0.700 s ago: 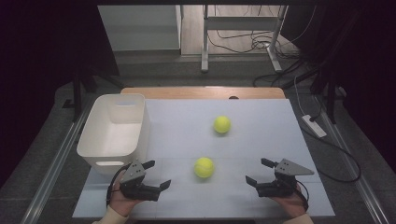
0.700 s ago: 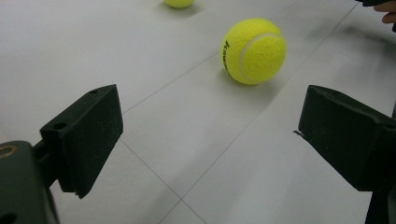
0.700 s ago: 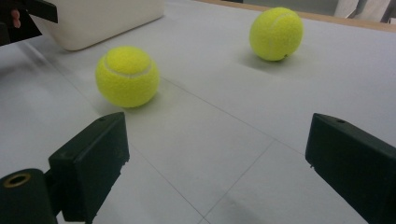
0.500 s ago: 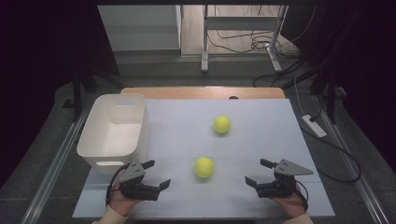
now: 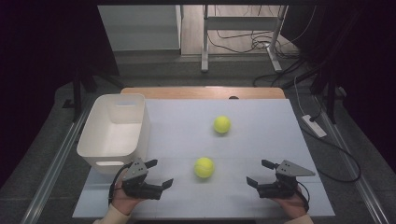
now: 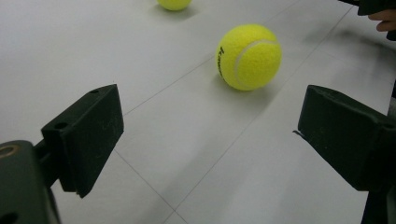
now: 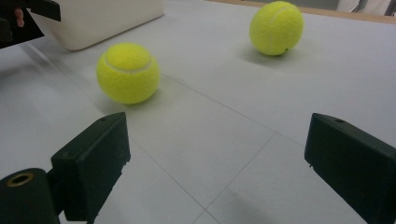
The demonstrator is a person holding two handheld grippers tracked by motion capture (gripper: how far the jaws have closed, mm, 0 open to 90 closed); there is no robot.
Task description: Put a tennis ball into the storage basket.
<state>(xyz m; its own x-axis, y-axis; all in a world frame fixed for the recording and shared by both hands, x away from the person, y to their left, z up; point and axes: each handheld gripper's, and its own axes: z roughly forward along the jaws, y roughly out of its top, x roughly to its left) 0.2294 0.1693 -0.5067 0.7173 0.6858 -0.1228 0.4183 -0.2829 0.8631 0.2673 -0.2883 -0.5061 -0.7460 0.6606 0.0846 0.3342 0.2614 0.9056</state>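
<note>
High view: left gripper sits at the near left of the table, jaws spread wide, nothing between them, pointing right toward the near ball. Right gripper sits at the near right, jaws also spread and empty, pointing left at the same ball. Each is held by a hand coming in from the bottom edge. Near ball lies between the two grippers, apart from both, slightly closer to the left one.

Left gripper view: both black jaws stand apart over bare table, near ball ahead of them and a little right, not touching either jaw. Far ball is cut by the top edge.

Right gripper view: jaws wide apart, bare table between; near ball ahead to the left, far ball farther off to the right, well apart from each other. White bin stands behind the near ball.

High view again: far ball lies mid-table beyond the near ball. White bin stands at the left edge, just behind the left gripper; nothing visible inside.
</note>
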